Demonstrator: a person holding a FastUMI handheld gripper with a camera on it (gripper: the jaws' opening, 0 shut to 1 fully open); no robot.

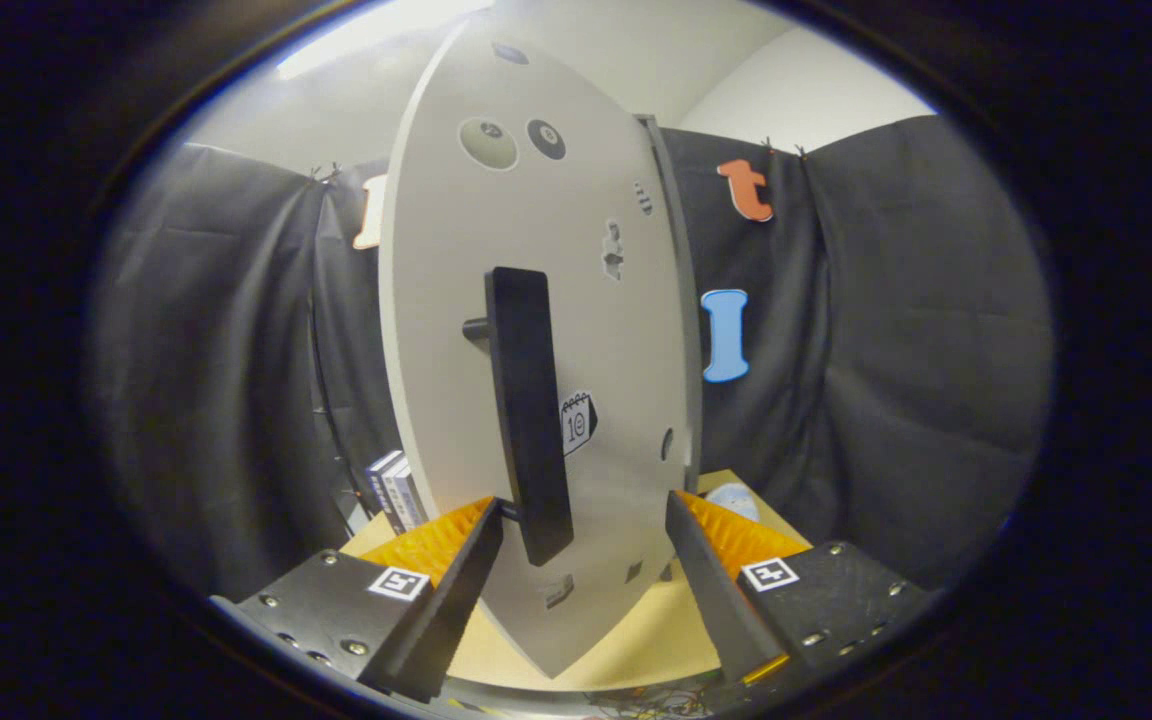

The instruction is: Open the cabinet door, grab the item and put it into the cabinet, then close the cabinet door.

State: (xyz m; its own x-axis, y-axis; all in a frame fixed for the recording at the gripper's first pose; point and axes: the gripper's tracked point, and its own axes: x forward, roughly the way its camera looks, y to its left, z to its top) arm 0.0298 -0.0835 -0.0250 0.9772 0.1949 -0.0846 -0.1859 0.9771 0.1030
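On the left, beyond the left finger, we see some upright books or boxes point(394, 490) standing on the desk point(636, 630), close to the black cloth wall; what they are exactly we cannot tell. Next comes our claw point(584, 520), which is wide open and holds nothing. Its left finger point(456, 590) stands just beside the lower end of the dark handle point(528, 415), and the handle's short peg is near its tip; whether they touch we cannot tell. The handle is a long upright bar that stands off the pale cabinet door point(456, 330) on two short pegs. The door rises directly ahead of the fingers, with small stickers point(578, 422) and round marks on it. The door's right edge lies close above the right finger point(706, 580). Further right, beyond the right finger, a small pale rounded item point(734, 500) lies on the desk, beside the door's edge and in front of the cloth wall.
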